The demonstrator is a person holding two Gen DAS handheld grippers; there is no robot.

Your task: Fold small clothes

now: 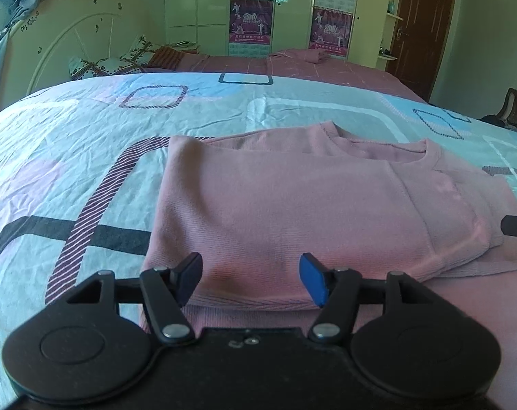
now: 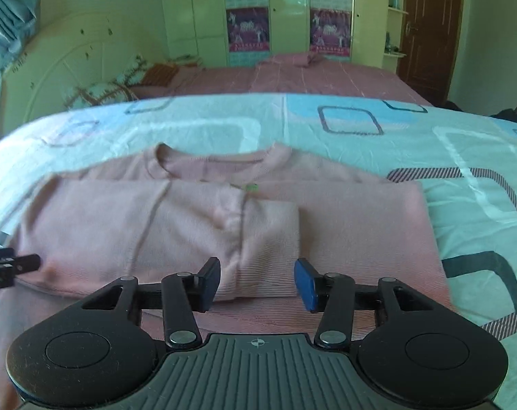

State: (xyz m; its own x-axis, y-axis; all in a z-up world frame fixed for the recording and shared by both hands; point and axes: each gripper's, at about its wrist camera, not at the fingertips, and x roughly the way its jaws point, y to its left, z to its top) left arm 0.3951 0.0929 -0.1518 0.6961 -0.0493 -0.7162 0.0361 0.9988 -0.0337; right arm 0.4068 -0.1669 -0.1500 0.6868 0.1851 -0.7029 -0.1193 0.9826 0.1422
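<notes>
Black linkage frame, blue-padded fingers (image 1: 312, 282), silver rivets

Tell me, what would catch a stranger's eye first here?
A pink top, sleeves already folded in, lies flat on a bedsheet patterned with squares. Nearest each camera, the open left gripper and open right gripper hover at its near hem, holding nothing.
</notes>
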